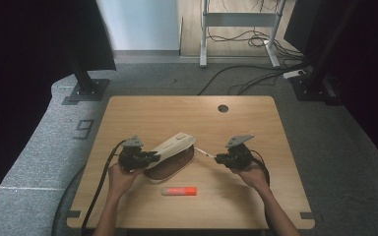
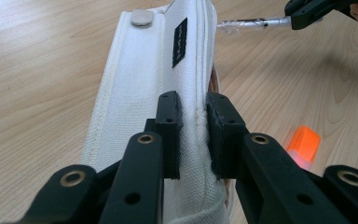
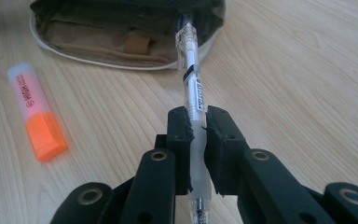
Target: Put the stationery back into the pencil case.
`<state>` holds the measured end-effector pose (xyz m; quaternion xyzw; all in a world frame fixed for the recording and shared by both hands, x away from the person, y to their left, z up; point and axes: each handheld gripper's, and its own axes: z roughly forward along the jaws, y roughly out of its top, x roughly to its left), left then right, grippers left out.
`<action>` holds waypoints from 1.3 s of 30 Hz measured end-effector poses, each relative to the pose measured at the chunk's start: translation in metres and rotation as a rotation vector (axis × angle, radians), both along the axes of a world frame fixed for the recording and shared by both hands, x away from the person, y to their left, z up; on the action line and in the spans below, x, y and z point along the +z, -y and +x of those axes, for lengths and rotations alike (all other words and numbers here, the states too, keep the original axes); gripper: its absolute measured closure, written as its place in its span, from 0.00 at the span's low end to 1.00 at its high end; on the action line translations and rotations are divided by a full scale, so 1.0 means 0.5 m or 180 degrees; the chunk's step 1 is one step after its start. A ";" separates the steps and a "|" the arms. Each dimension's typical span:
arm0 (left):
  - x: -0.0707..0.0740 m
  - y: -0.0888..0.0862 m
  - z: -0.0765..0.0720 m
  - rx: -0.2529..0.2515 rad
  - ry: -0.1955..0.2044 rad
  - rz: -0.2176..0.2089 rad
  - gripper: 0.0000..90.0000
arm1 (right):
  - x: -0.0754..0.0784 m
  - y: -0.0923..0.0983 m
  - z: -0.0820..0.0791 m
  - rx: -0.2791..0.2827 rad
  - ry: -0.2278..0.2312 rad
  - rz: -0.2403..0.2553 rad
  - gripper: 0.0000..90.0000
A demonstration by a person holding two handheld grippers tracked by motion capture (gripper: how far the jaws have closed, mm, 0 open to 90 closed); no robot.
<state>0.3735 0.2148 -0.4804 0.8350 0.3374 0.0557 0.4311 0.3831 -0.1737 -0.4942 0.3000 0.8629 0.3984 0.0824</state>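
Centrally on the wooden tabletop (image 1: 142,110), the left tool (image 2: 193,135) clamps the white canvas flap (image 2: 140,79) of the open pouch (image 1: 170,164); the right tool (image 3: 196,140) grips a clear plastic pen (image 3: 192,79) at its mouth. An orange highlighter (image 1: 179,191) lies toward the near edge.

Even, soft overhead light on the desk (image 1: 256,196); its wood reads bright, while black curtains (image 1: 10,73) at both sides go nearly featureless. Shadows weak: a faint one under the white pencil case (image 1: 170,150) toward the desk's near edge. High view soft, low in detail, slight barrel bend at the corners. Gripper views sharper mid-frame; black jaws at the bottom blur slightly. Orange highlighter (image 3: 36,110) glows saturated, its cap (image 2: 304,145) almost blown out. Mild sheen on the clear pen (image 3: 192,74).
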 end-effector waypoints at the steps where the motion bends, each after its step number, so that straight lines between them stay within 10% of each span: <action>1: 0.000 0.000 0.000 -0.0001 0.0000 -0.0001 0.84 | 0.000 -0.006 0.000 0.0018 -0.0008 0.0004 0.87; 39: 0.004 -0.002 0.000 -0.0023 -0.0015 -0.0019 0.84 | -0.030 -0.163 0.033 0.0416 -0.0064 -0.0074 0.87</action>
